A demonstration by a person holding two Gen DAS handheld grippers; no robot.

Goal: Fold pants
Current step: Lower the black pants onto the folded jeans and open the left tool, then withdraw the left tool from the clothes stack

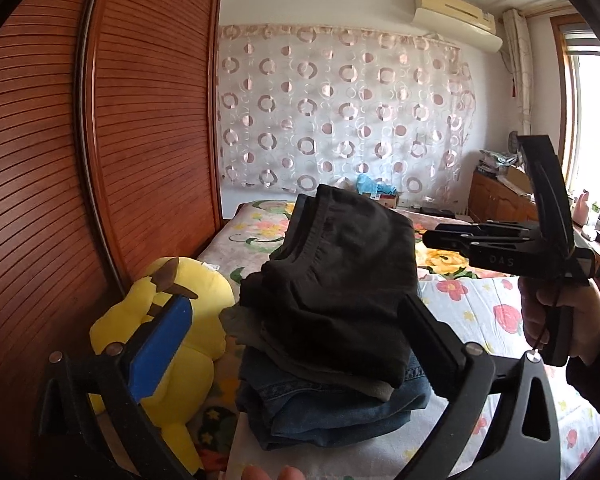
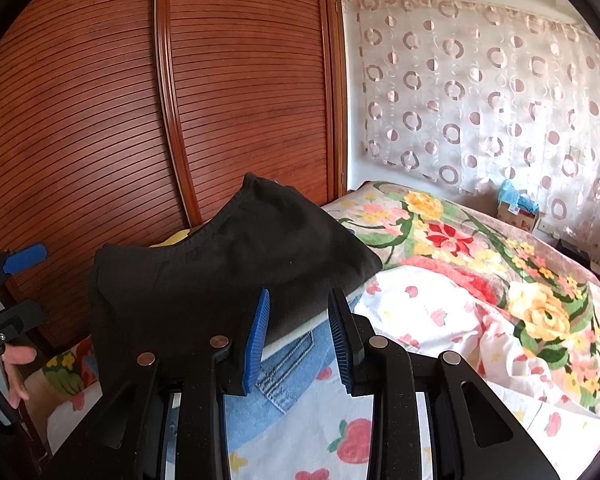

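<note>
Pants lie folded atop stacked clothes on the bed. Left tongs spread wide; right tongs, at 3 o'clock, released.

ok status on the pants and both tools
Left tool open, straddling the stack. Right tool open, empty, beside it. Black pants folded atop jeans on the bed. Yellow plush alongside, not obstructing.

Slatted wooden wardrobe, circle-patterned curtain, bright window.
</note>
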